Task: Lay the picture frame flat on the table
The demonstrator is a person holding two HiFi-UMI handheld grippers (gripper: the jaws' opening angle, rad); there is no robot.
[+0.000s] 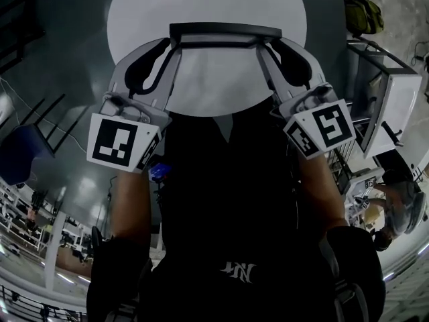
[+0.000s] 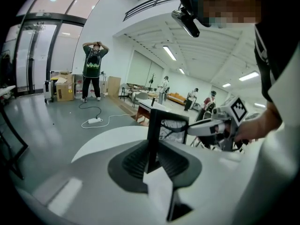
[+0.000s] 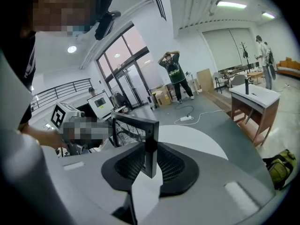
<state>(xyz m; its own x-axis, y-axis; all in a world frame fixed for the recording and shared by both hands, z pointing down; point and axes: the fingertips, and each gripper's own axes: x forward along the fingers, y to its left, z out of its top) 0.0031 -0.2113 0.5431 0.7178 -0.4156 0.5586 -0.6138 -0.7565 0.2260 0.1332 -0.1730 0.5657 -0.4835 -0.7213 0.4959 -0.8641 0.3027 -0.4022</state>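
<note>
Two claws are engaged, one at each end of the picture frame (image 1: 224, 31). Your left claw (image 1: 167, 47) is closed on the frame's left side rail (image 2: 152, 135), which sits between its ribbed pads. Your right claw (image 1: 277, 47) is closed on the opposite side rail (image 3: 150, 149) in the same manner, with its jaws only as far apart as the rail is thick.

Position: the frame hangs between the claws over the round white table (image 1: 208, 2), in front of your chest. Its lower edge is hidden behind the jaws, so you cannot confirm from any view whether it touches the table.

Orientation: the frame stands on edge, not flat. Both side rails stand upright in the gripper views. The top rail runs level from claw to claw, straight across your body, and the head view looks down on its upper edge. The frame's face is turned toward you and away from you, not toward the table top. Whether width or height is the longer side cannot be judged.

Markings: each claw carries a marker cube, left (image 1: 119, 141) and right (image 1: 328, 127), bearing black-and-white square patterns without letters. A white emblem (image 1: 239, 271) sits on your dark top and is not legible. No brand or label can be seen on the frame.
</note>
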